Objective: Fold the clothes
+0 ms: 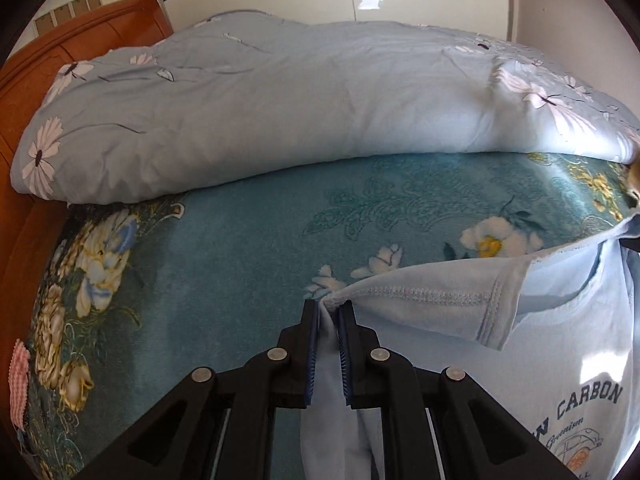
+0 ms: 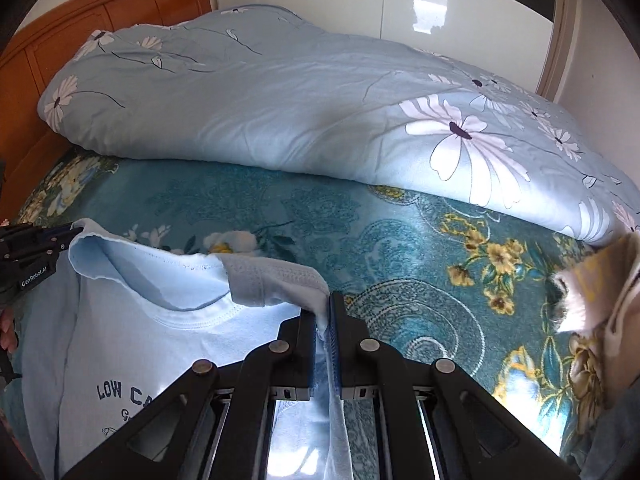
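Observation:
A light blue T-shirt (image 1: 560,340) with dark "LOW CARBON" print hangs stretched between my two grippers above the bed. My left gripper (image 1: 330,308) is shut on one sleeve or shoulder edge, cloth bunched between its pads. My right gripper (image 2: 325,308) is shut on the other sleeve hem, with the shirt (image 2: 132,352) hanging to its left. The left gripper also shows at the left edge of the right wrist view (image 2: 60,240), holding the far shoulder. The shirt's lower part is out of view.
A teal floral blanket (image 1: 224,264) covers the bed. A rolled pale blue quilt (image 1: 260,112) with white flowers lies across the far side. An orange wooden headboard (image 1: 92,36) stands at the left. A beige and yellow garment (image 2: 600,292) lies at the right.

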The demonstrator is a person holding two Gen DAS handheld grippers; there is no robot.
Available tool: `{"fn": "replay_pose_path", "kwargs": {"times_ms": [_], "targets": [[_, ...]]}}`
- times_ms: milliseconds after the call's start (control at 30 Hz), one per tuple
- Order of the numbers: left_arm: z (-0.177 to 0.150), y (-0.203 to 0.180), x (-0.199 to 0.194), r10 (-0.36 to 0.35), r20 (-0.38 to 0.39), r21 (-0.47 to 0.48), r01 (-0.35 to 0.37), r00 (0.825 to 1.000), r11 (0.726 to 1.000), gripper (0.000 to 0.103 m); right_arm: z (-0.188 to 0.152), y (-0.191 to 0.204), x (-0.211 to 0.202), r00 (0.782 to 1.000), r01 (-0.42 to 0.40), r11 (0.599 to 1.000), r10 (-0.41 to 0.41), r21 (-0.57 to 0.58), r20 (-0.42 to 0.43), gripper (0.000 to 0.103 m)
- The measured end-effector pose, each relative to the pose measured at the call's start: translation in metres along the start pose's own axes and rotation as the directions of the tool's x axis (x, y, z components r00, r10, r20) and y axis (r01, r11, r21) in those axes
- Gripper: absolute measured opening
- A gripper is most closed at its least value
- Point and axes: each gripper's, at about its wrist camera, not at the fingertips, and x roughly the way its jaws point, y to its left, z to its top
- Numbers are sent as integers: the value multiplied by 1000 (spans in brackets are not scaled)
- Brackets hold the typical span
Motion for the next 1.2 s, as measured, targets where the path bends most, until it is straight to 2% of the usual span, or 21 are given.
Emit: {"fn": "replay_pose_path", "kwargs": {"times_ms": [167, 333, 367, 400, 433, 467, 500, 600, 700, 867, 967, 1067, 1200], "targets": [[-7, -3, 53, 1, -110, -49, -7, 994, 999, 11, -5, 5, 43, 997, 7, 1000, -8, -12, -72, 6], [-14, -4, 50, -31, -103, -51, 26, 994, 998, 12, -8, 7, 53, 996, 2, 1000, -4, -25, -94, 7], [-15, -3, 46, -41, -105, -48, 36, 994, 998, 19, -8, 8, 50, 996, 3, 999, -6, -34, -89, 7], [-17, -1, 40, -51, -110, -51, 46, 993, 998, 26, -9, 10, 45, 996, -5, 999, 1, -45, -84, 12], [-20, 1, 34, -66, -115, -59, 59, 991, 997, 44, -9, 12, 41, 997, -13, 998, 8, -56, -79, 19], [-24, 3, 26, -82, -110, -66, 75, 991, 995, 53, -12, 14, 33, 997, -18, 998, 13, -67, -73, 38], [-30, 5, 15, -91, -96, -66, 85, 991, 994, 54, -14, 16, 25, 998, -23, 997, 18, -78, -68, 47], [-54, 11, -21, -90, -57, -69, 86, 994, 994, 55, -27, 18, -9, 999, -44, 994, 42, -103, -28, 47], [-95, 19, -60, -120, 2, -78, 120, 993, 990, 58, -60, 11, -54, 996, -87, 991, 89, -99, 13, 48], [-184, 29, -119, -181, 96, -160, 195, 979, 968, 63, -150, -19, -108, 998, -63, 995, 63, -75, -2, 49], [-231, 29, -143, -202, 124, -208, 225, 971, 952, 63, -198, -25, -116, 995, -83, 996, 82, -19, -58, 49], [-261, 28, -154, -217, 125, -262, 243, 968, 934, 63, -241, -26, -120, 988, -108, 994, 110, 23, -111, 49], [-284, 27, -170, -233, 133, -311, 264, 963, 913, 63, -261, -24, -119, 985, -126, 988, 136, 89, -110, 48]]}}
